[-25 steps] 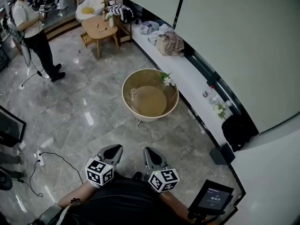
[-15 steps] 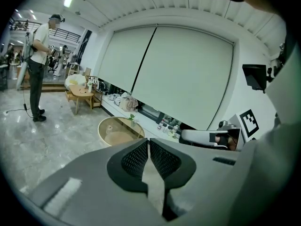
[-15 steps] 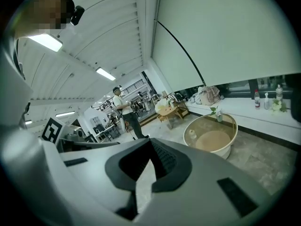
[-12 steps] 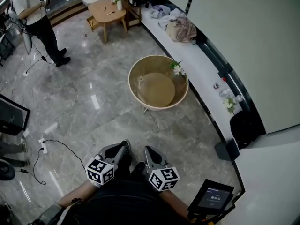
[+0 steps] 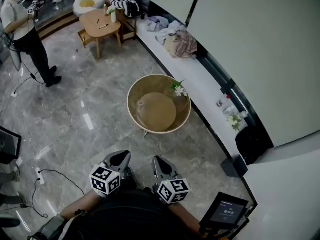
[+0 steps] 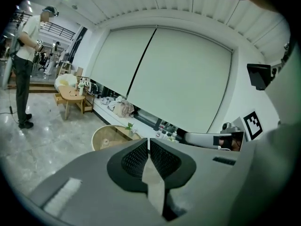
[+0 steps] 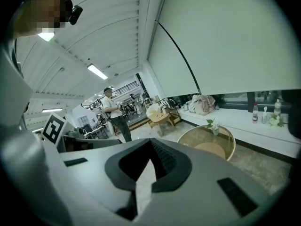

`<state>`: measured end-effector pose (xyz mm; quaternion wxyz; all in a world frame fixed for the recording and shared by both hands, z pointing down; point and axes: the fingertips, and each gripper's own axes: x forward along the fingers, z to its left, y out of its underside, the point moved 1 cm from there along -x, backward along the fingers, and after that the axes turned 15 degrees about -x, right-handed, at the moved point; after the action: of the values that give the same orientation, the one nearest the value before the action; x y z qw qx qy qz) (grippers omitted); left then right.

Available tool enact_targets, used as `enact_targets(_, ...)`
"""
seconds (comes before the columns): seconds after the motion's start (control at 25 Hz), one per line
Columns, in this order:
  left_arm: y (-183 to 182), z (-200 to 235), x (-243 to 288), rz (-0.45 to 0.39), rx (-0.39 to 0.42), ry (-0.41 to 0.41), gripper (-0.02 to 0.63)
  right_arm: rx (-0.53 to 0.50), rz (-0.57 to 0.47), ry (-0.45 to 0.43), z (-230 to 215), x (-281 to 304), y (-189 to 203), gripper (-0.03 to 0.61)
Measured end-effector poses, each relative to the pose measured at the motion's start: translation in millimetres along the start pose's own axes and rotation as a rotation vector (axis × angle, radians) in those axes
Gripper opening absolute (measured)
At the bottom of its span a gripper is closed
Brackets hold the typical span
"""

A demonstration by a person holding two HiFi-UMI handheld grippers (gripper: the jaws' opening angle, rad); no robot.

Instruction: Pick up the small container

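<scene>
left gripper (image 5: 119, 160): jaws closed, empty
small container (image 5: 141, 104): on round surface (image 5: 159, 130), left of centre, well apart from both grippers
handling: likely light, rigid (too small to tell the material); pinch across its sides
right gripper (image 5: 161, 165): jaws closed, empty
</scene>
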<state>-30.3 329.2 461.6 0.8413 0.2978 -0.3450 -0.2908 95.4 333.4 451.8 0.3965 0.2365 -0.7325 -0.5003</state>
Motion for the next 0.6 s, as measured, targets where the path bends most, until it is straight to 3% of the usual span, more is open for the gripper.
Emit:
enact_targets(0.16, -22.7, 11.6, 12.7, -0.001, -0.004, 0.039, 0.015, 0.004, 0.001, 0.034, -7.2, 19.9, -13.5, -0.003)
enact_targets(0.32, -31.9, 35.2, 19.6, 0.002, -0.080, 0.059, 0.015, -0.005, 0.024, 0.036, -4.9, 41.4, -14.3, -0.003)
enact_targets(0.6, -49.2, 77.9, 13.9, -0.005, -0.140, 0.036, 0.015, -0.015, 0.061, 0.019, 11.0, 78.7, -19.5, -0.003)
